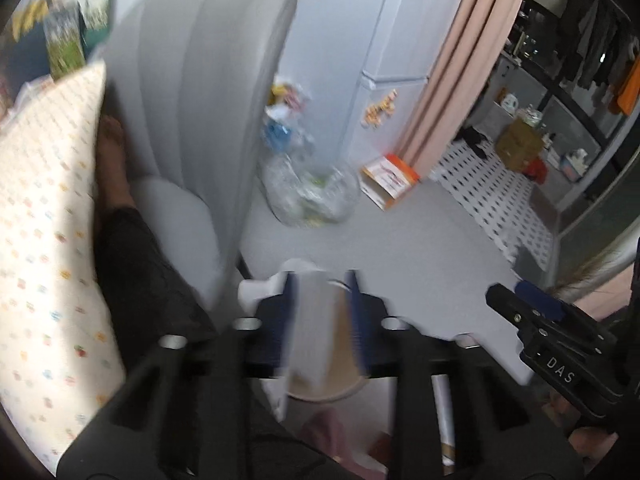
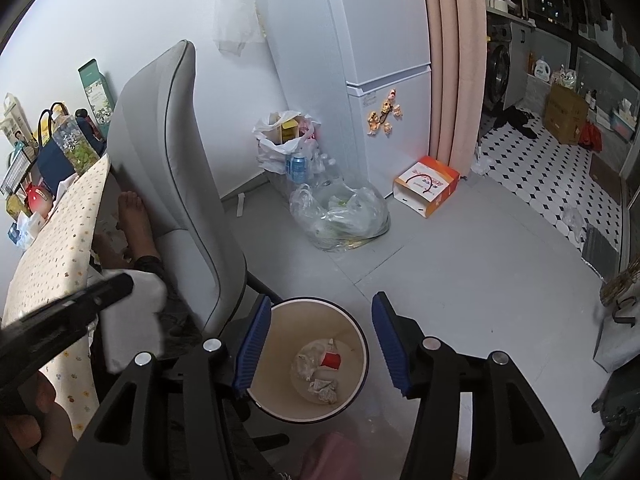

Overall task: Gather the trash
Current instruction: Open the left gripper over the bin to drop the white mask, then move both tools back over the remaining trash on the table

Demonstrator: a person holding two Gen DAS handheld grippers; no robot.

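Clamped in the left gripper (image 1: pixel 322 312), a blurred white paper piece (image 1: pixel 314 320), apparently trash, hangs above the round cream waste bin (image 2: pixel 280 316) at lower centre. Crumpled wrappers (image 2: pixel 320 372) already lie inside; this piece is not yet dropped, and the right gripper (image 2: pixel 316 344) hovers wide and empty.

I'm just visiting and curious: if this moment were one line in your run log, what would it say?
left gripper: shut on white paper | right gripper: jaws open, empty | trash bin: below, holds crumpled scraps | step: drop pending
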